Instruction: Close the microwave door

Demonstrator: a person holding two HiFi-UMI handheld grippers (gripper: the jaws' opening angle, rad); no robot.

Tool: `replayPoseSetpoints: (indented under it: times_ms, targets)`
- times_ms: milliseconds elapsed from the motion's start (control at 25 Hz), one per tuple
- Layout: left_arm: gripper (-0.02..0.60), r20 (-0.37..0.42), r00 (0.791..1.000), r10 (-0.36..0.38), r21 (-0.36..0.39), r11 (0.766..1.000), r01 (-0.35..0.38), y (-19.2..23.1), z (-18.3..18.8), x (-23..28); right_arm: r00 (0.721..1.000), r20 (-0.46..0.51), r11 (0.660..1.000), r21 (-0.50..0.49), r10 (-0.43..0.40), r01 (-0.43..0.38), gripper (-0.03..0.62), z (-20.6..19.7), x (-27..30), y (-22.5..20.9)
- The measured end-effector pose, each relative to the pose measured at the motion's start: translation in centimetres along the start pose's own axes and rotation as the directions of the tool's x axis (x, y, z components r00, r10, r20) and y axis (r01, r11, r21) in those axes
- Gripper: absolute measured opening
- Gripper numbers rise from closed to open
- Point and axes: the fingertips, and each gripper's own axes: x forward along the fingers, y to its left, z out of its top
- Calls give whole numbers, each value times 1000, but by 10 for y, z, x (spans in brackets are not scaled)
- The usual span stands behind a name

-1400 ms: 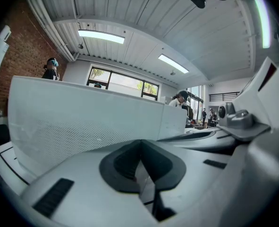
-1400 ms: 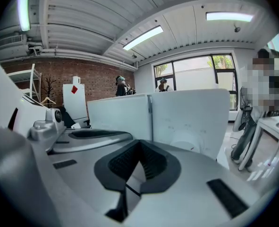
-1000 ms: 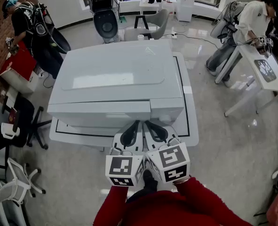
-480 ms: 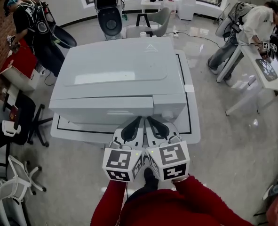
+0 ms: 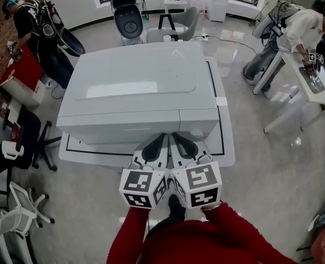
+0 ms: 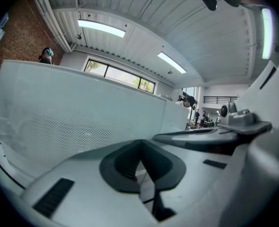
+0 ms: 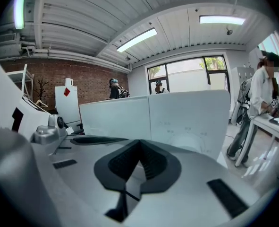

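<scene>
On the table [image 5: 228, 150] the microwave [image 5: 135, 87] stands with its door [image 5: 118, 126] flush against the body, so the inside is hidden. At its near face the left gripper [image 5: 161, 138] and right gripper [image 5: 175, 138] sit side by side. Each has its jaws pressed together on nothing, tips right at the door's right end; contact is unclear. Far left stands a person [image 5: 27, 23]; far right a second person [image 5: 294, 29] bends over a desk [image 5: 319, 100].

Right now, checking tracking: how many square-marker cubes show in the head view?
2. One black-and-white marker cube sits on the left claw, the other on the right claw, side by side before the pale grey microwave. None seems hidden.
</scene>
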Motion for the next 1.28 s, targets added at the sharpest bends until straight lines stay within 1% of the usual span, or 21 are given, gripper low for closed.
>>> replayPoseSetpoints:
  times_ms: [120,200,280,360,480,520,600,760,840,920,1040,1280]
  targets:
    - [9,8,1000,9,27,1000,-9,-1,1,-3,999,29,1000,-5,26,-26,12,6,-4,6]
    - [9,22,1000,-11,36,999,10,-5,3,-9,996,49,998,1,68,-68,12,8,-11,10]
    - [9,41,999,-33,50,998,31,-11,6,-18,989,71,991,32,128,-130,12,9,-22,14]
    - [9,63,997,-52,64,997,48,-16,9,-29,977,96,979,60,189,-195,12,12,-36,16]
    - [9,118,990,-81,53,996,75,-23,18,-48,953,127,956,69,275,-285,12,16,-57,17]
    - [9,125,988,-87,57,995,80,-24,19,-55,944,134,948,68,301,-311,12,17,-64,16]
    - [9,111,990,-83,83,994,74,-20,15,-69,932,144,938,61,331,-343,12,16,-78,12]
    - [9,138,989,-59,82,996,48,-14,12,-98,931,146,939,29,336,-343,12,7,-101,-1]
    - [9,148,988,-49,93,995,36,-12,11,-112,929,149,939,10,339,-344,12,4,-110,-6]
    - [9,140,989,-37,106,994,22,-11,8,-123,925,170,939,-17,340,-342,12,4,-117,-9]
    - [9,123,992,-23,100,995,11,-12,4,-134,919,203,941,-58,339,-335,12,4,-125,-13]
    - [9,111,994,-2,89,996,-8,-16,-3,-144,920,194,939,-34,341,-341,12,-5,-132,-14]
